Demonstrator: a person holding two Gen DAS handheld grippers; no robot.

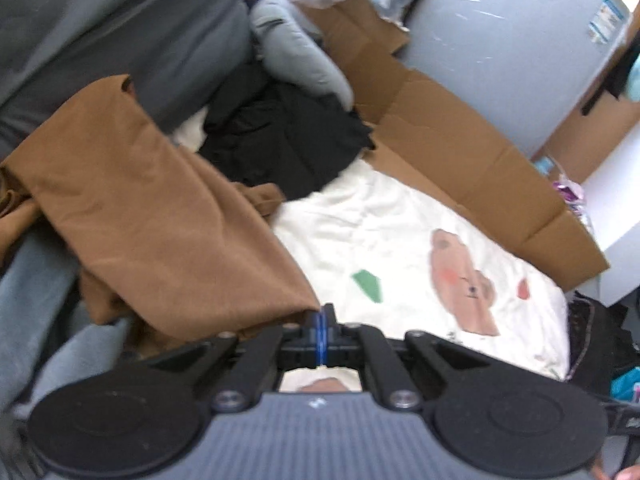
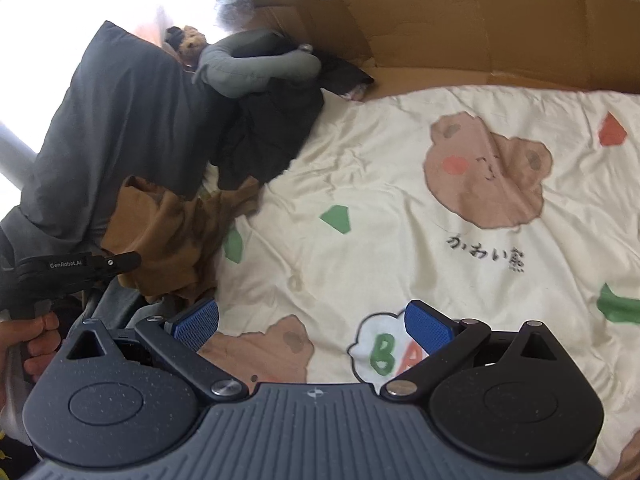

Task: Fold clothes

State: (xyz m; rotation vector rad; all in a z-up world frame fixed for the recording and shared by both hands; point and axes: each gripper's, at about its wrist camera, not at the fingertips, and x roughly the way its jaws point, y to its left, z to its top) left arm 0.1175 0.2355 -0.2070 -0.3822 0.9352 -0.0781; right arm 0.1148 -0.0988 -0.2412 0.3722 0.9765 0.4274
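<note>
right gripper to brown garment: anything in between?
Only bare bear-print quilt between the right gripper and brown garment, per the right wrist view.

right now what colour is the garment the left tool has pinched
Brown, a plain camel shade; the left wrist view shows it best.

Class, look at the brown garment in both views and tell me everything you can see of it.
The brown garment is a plain tan-brown cloth, soft and matte, with no print. It is unfolded and rumpled. One corner is pinched in the shut left gripper and drawn taut into a smooth sheet; the rest lies bunched on the cream bear-print bedspread, against dark grey bedding and black clothing.
</note>
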